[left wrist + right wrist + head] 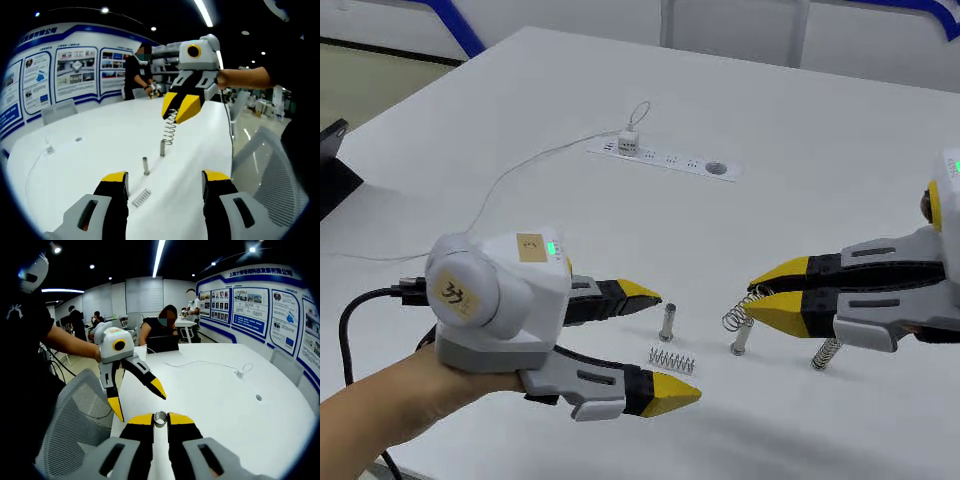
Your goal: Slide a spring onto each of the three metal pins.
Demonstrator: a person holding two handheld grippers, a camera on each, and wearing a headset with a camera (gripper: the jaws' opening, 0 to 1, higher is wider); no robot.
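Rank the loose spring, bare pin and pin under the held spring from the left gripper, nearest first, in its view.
1. Loose spring, flat, just ahead between the jaws.
2. Bare pin, upright, just beyond it.
3. Second pin, farther on, below the held spring.

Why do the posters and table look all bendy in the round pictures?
Left gripper view: the fisheye lens bows the posters and the table. Right gripper view: same bowing, and the ceiling light strip glares white. Head view: lines look straight, only faint soft shadows under the left tool and right tool.
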